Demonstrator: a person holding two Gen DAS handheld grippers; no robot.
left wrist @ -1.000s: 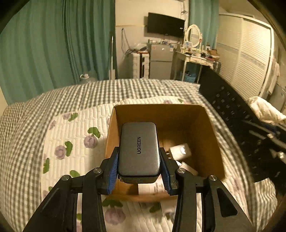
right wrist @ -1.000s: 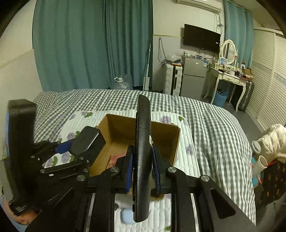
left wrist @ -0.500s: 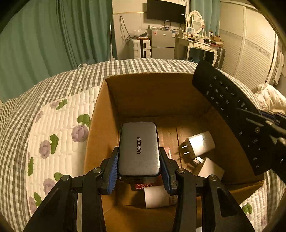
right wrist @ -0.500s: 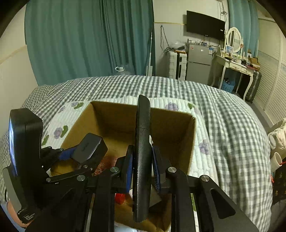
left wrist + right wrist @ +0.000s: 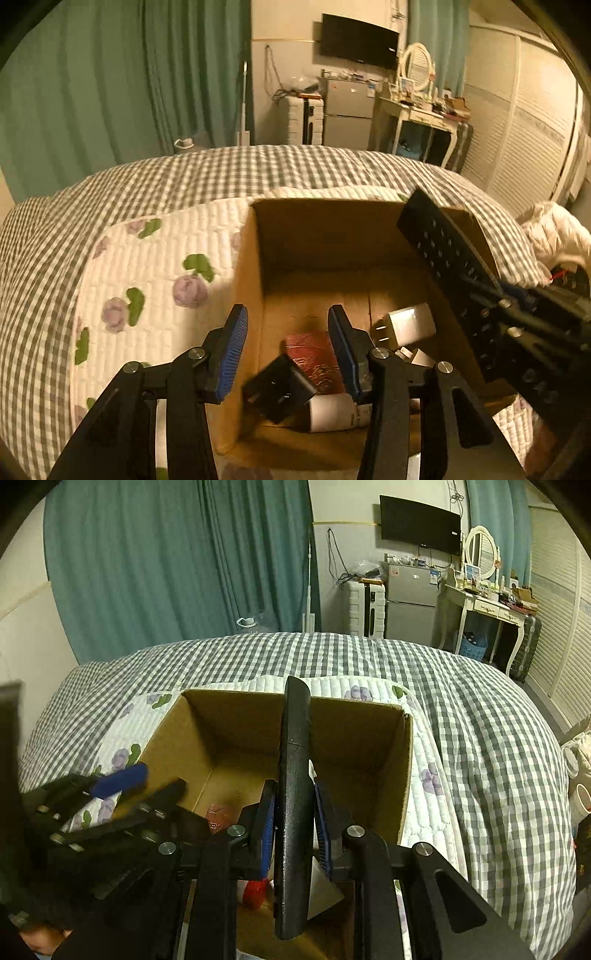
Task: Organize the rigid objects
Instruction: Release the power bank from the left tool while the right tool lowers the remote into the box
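An open cardboard box [image 5: 251,280] stands on the bed. My left gripper [image 5: 288,332] is open and empty above the box's near left corner. The dark UGREEN charger [image 5: 277,391] lies tilted inside the box below it, on a white cylinder [image 5: 336,413] beside a red item [image 5: 314,354] and a white plug adapter [image 5: 406,325]. My right gripper [image 5: 293,823] is shut on a black remote control [image 5: 293,775], held edge-up over the box [image 5: 404,775]. The remote also shows in the left wrist view [image 5: 443,251] at the right.
A white quilted mat with purple flowers [image 5: 147,266] lies under the box on a grey checked bedspread [image 5: 480,709]. Green curtains, a fridge, a dressing table and a wall TV stand at the back. A white garment [image 5: 554,236] lies at the right.
My left gripper opened and let go of the UGREEN charger, which dropped into the box. The left gripper drew back and up. The right gripper came a little closer over the box.
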